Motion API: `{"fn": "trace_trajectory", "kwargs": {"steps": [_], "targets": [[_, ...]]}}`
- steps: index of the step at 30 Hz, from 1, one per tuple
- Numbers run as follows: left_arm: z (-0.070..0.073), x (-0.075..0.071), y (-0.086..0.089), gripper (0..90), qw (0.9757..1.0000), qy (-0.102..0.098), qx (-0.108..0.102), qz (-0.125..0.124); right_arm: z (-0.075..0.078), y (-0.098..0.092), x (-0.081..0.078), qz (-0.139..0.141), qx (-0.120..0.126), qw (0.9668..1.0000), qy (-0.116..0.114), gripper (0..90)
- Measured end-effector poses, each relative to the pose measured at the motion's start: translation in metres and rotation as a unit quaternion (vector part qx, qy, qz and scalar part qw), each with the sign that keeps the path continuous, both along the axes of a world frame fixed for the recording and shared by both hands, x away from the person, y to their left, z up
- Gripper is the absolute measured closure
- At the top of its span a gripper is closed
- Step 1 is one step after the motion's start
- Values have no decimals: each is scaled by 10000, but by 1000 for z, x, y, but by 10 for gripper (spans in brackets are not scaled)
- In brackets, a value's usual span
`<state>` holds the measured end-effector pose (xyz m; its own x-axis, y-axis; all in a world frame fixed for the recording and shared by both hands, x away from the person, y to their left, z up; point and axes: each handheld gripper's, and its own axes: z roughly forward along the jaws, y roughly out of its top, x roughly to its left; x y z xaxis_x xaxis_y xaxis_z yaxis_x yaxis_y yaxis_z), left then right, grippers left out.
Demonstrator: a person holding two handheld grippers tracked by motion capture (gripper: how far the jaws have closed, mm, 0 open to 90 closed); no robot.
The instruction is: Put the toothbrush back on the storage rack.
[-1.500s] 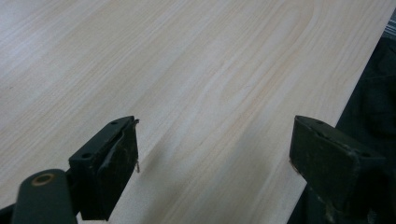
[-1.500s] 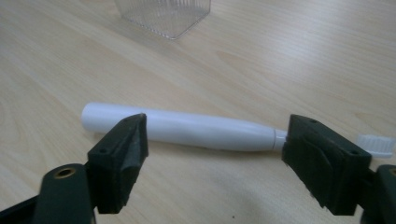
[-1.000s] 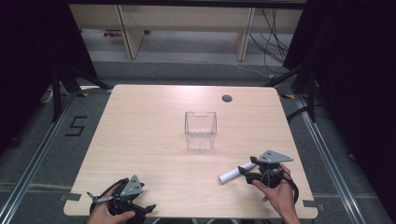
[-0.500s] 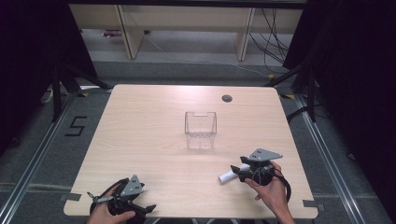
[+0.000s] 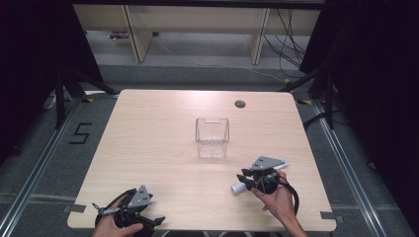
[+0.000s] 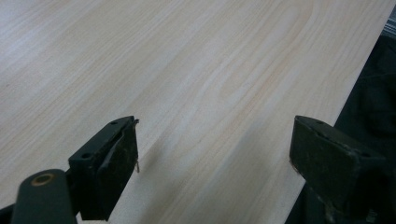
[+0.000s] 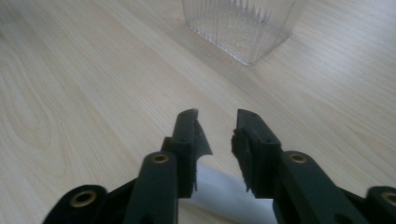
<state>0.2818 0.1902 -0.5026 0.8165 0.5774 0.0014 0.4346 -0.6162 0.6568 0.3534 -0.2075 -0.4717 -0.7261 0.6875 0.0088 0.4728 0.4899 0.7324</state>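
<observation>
A pale wood-grain table (image 5: 163,148) is carrying a clear, ribbed container (image 5: 212,137) at its centre. Toward five o'clock, a white tube (image 5: 243,187) is lying under the black right gripper (image 7: 215,135) with its grey plate; at seven o'clock, the black left gripper (image 6: 215,154) is showing.

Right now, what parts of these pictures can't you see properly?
- White paper-like roll: in the high view the right gripper covers its middle; in the right gripper view the fingers hide most of it, so whether they pinch it is unclear.
- Clear ribbed plastic box: top cut off by the right gripper view's upper edge.
</observation>
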Motion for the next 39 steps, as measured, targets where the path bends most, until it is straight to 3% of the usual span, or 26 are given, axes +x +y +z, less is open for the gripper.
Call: {"fn": "trace_trajectory", "kwargs": {"steps": [3,5,7,13,15,17,22,23,27,32,35,39], "targets": [[0,-1,0,148,10000,20,-16,12,-4,5,4,129,-72,9999,31,788],[1,0,0,148,10000,-13,3,-12,-5,9,3,18,-64,10000,66,816],[1,0,0,148,10000,-10,3,-8,-5,9,5,183,-185,9996,98,836],[0,-1,0,148,10000,40,-36,55,-8,15,7,224,-270,9992,186,877],[1,-1,0,148,10000,11,-13,20,-11,18,8,282,-254,9992,106,882],[1,-1,0,148,10000,17,-26,31,-10,19,8,255,-335,9988,260,886],[0,-2,0,148,9999,33,-79,60,-14,21,11,347,-342,9987,158,892],[0,-1,0,148,10000,-4,-68,29,-13,22,11,397,-382,9981,258,892],[0,-2,0,148,9999,9,-96,68,-14,23,11,388,-395,9981,286,891],[0,-2,0,148,9999,23,-92,63,-18,24,11,496,-365,9979,208,892],[0,-2,0,148,9999,4,-105,58,-17,25,9,526,-423,9971,358,892],[0,-2,0,148,9999,6,-106,62,-18,25,8,593,-451,9965,391,891]]}}
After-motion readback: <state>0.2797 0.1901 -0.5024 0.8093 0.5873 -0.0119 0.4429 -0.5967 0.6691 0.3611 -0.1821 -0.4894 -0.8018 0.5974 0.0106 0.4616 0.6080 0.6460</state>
